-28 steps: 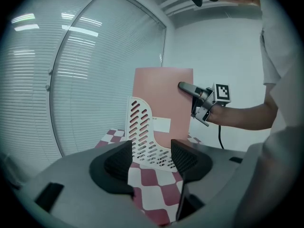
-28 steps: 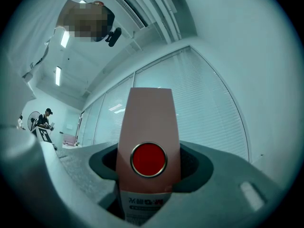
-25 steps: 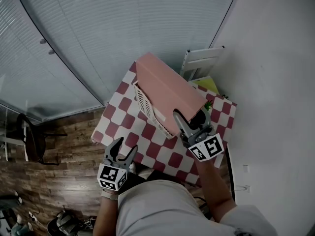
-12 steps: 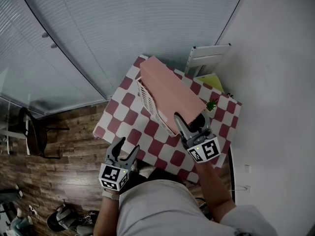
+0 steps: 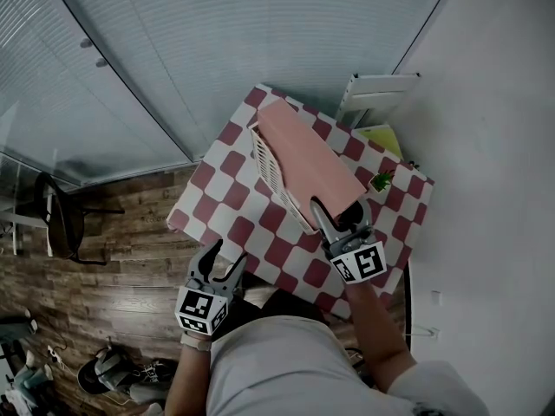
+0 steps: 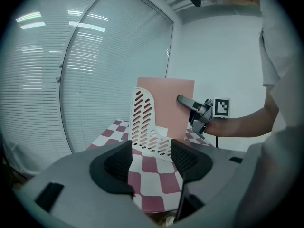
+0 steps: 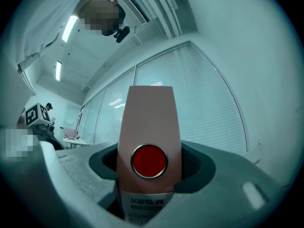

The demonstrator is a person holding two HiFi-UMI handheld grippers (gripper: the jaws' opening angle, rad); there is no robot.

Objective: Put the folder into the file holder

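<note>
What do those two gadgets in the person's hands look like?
The left gripper and right gripper are grey handheld tools with two dark textured jaws. Each carries a white cube printed with black square markers. The person wears a light short-sleeved shirt.

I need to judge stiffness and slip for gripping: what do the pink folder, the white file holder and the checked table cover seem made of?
Pink folder: probably stiff plastic or coated board, matte; it stands flat and unbent.
White file holder: likely moulded plastic, smooth, with even slots cut through its wall.
Checked table cover: cloth or vinyl, the look leaves it open.
</note>
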